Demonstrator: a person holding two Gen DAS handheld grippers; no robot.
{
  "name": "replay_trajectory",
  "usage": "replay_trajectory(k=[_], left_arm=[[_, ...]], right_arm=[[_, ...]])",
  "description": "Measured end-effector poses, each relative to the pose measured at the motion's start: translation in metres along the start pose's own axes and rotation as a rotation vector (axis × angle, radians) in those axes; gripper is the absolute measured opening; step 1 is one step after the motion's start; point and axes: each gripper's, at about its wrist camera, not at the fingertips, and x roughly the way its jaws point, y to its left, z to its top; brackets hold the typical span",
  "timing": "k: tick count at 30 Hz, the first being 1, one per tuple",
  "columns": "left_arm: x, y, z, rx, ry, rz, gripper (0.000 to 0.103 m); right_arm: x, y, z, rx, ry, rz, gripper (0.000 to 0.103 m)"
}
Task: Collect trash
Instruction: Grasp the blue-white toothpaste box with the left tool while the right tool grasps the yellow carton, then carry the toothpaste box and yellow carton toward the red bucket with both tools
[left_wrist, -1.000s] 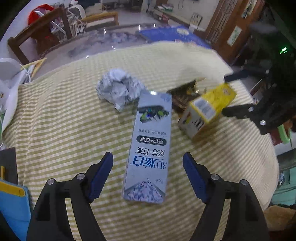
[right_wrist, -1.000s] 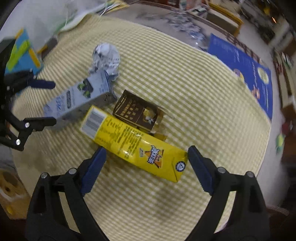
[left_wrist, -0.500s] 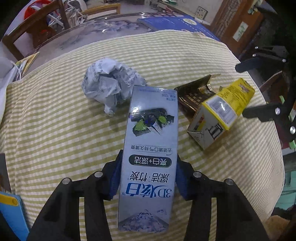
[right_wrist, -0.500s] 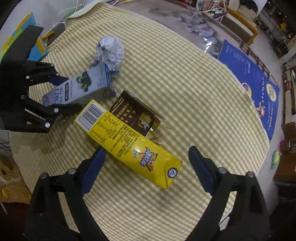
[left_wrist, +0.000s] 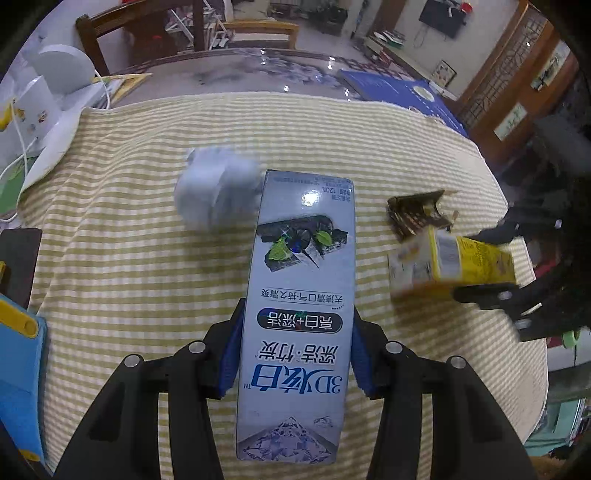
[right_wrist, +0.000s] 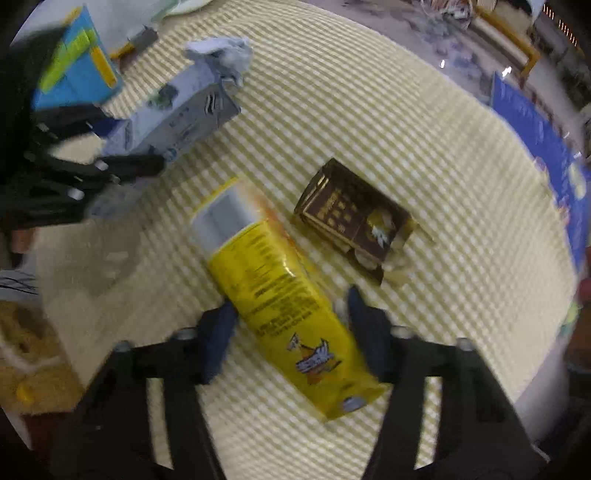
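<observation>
The left gripper (left_wrist: 295, 354) fingers pinch the long grey-blue toothpaste carton (left_wrist: 301, 295); the right gripper (right_wrist: 291, 328) fingers clamp the yellow drink carton (right_wrist: 280, 299), tilted.

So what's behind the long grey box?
A crumpled paper ball sits behind the grey box, on the checked cloth. The box hides part of the ball and the cloth beneath it.

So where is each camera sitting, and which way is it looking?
Left wrist: rides the left gripper, looking forward along its fingers over the grey-blue toothpaste box clamped between them; the right gripper shows at the right edge.
Right wrist: rides the right gripper, looking forward over the yellow carton it grips; the left gripper shows at left.
Shared: both boxes, the crumpled paper ball, the brown-gold box, the checked tablecloth.
</observation>
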Motion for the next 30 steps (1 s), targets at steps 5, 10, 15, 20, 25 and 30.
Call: replay_trajectory(k=[5, 10, 15, 20, 25, 30], left_arm=[[-0.019, 0.000, -0.001, 0.019, -0.055, 0.006, 0.047], [-0.030, -0.004, -0.002, -0.006, -0.088, 0.002, 0.047], [-0.047, -0.023, -0.009, 0.014, -0.127, -0.013, 0.047], [-0.069, -0.050, -0.015, 0.052, -0.167, -0.016, 0.047], [-0.087, -0.075, -0.021, 0.095, -0.206, -0.036, 0.047], [-0.102, -0.100, -0.027, 0.131, -0.235, -0.029, 0.047]], right_arm=[[-0.010, 0.005, -0.009, 0.117, -0.090, 0.038, 0.040], [-0.065, -0.004, -0.053, 0.455, -0.338, 0.134, 0.041], [-0.099, 0.003, -0.111, 0.708, -0.499, 0.169, 0.041], [-0.124, 0.010, -0.153, 0.871, -0.622, 0.151, 0.041], [-0.143, 0.016, -0.173, 0.922, -0.680, 0.092, 0.041], [-0.157, 0.021, -0.208, 0.969, -0.713, 0.040, 0.041]])
